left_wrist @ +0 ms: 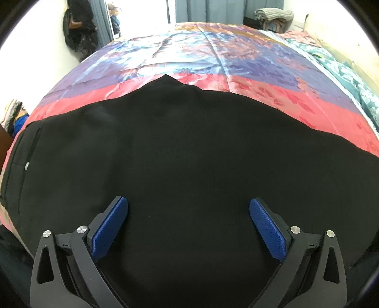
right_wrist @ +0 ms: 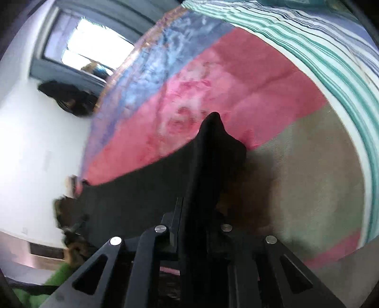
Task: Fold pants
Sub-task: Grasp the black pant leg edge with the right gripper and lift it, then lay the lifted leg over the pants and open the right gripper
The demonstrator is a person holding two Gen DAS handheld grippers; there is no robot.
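Note:
Black pants (left_wrist: pixel 180 151) lie spread flat on a colourful bedspread (left_wrist: pixel 213 54), with the waistband and a small button at the left. My left gripper (left_wrist: pixel 188 208) is open just above the middle of the pants, its blue pads (left_wrist: pixel 111 227) wide apart and empty. In the right wrist view, my right gripper (right_wrist: pixel 201 206) is shut on a raised fold of the black pants (right_wrist: pixel 213 151), which stands up between the jaws above the pink part of the bedspread (right_wrist: pixel 213 83). The rest of the fabric (right_wrist: pixel 132 189) trails off to the left.
A striped teal and white sheet (right_wrist: pixel 319 47) runs along the bed's far side. A teal floral blanket (left_wrist: pixel 343 71) and a folded pile (left_wrist: pixel 272 14) lie at the bed's right. Dark bags (left_wrist: pixel 80 26) hang on the wall by the window curtains.

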